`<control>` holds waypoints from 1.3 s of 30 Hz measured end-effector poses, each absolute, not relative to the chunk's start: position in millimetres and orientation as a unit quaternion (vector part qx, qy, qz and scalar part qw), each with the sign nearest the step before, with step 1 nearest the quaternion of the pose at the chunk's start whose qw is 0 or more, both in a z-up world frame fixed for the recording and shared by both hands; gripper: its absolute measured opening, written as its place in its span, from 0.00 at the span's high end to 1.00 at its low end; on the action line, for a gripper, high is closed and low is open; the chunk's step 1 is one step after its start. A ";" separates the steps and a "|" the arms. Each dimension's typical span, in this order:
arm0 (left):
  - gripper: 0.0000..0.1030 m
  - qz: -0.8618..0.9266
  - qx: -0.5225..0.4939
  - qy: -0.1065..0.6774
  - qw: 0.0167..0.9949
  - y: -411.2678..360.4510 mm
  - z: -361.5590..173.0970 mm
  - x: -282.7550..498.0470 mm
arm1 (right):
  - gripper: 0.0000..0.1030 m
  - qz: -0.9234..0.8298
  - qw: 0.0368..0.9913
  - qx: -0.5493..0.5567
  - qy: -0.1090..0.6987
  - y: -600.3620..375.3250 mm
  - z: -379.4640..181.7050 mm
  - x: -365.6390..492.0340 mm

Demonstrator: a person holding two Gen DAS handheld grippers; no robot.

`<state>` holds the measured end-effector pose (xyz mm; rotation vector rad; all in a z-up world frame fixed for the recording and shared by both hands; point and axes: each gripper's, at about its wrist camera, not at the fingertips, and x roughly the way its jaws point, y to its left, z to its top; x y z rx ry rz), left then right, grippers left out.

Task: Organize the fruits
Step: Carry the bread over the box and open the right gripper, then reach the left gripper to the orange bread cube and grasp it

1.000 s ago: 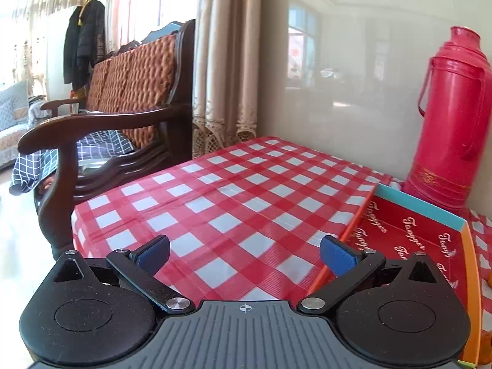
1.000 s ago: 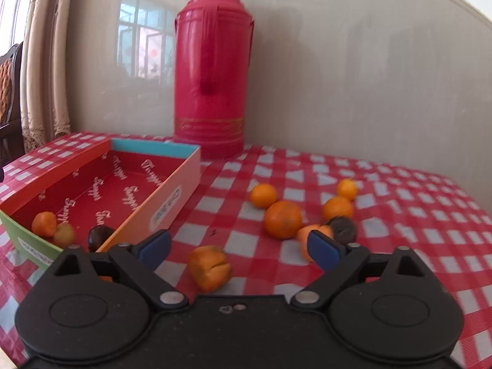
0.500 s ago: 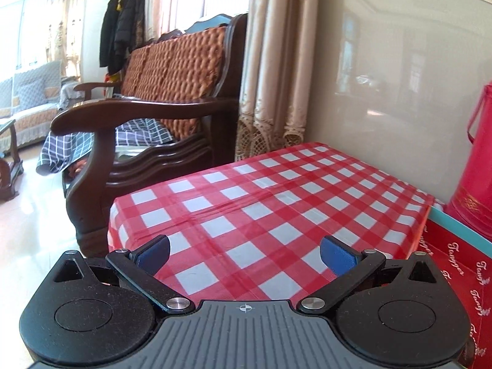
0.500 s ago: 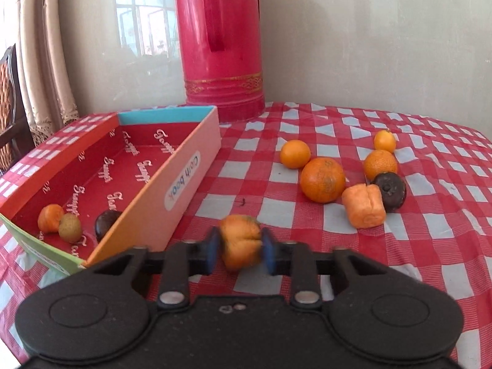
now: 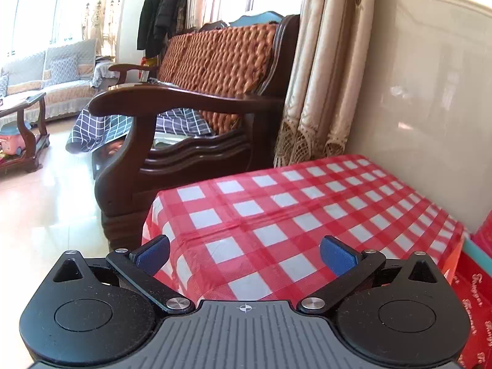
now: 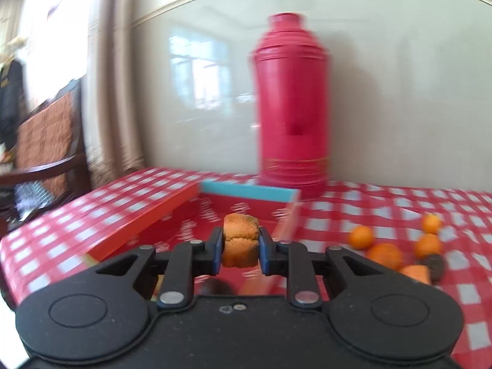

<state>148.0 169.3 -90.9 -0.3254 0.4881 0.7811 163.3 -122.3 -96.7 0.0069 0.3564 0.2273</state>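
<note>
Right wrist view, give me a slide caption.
Right gripper holds an orange fruit above the red box; thermos behind.

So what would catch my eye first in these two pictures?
Probably the squashed orange fruit pinched in the right gripper, above the red cardboard box. Behind it a tall red plastic thermos stands against the wall. The left gripper hangs open over the red-and-white checked tablecloth, beside a dark wooden sofa.
</note>
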 end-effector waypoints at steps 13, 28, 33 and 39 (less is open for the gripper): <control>0.00 0.382 -0.147 0.240 0.880 168.7 -95.3 148.4 | 0.48 0.142 0.972 -0.035 0.186 -94.4 -101.2 159.3; 0.00 0.240 -0.070 0.220 0.943 67.8 -78.5 159.3 | 0.06 -0.160 0.983 -0.046 0.074 -179.0 -73.9 126.9; 0.00 0.114 -0.024 0.219 0.969 -5.7 -70.5 163.7 | 0.06 -0.274 0.959 -0.013 0.077 -226.9 -70.0 117.8; 0.00 -0.019 0.021 0.235 0.972 -93.8 -70.6 166.7 | 0.06 -0.395 0.915 -0.029 0.082 -263.1 -74.9 106.2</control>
